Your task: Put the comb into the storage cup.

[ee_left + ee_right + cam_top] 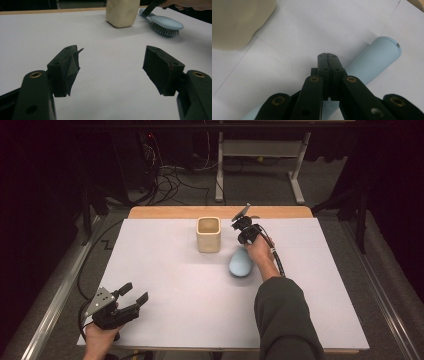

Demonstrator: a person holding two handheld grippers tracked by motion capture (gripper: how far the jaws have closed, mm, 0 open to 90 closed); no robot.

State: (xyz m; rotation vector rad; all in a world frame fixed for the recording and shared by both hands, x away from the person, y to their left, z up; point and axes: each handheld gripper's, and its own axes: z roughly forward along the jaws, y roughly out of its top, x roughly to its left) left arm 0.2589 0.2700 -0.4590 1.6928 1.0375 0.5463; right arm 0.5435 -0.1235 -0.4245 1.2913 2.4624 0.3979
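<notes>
While the cup (pixel 208 234) stands close, the hairbrush (pixel 240 262) lies beside it.

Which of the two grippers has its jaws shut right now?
The right gripper, by the blue brush beside the cup: its jaws are pressed together with nothing between them. The left gripper, at the near left corner, stands open.

No readable writing

We find no text, label, brand, number or sign that can be read on anything here; the small dark mark on one handle end is too tiny.
</notes>
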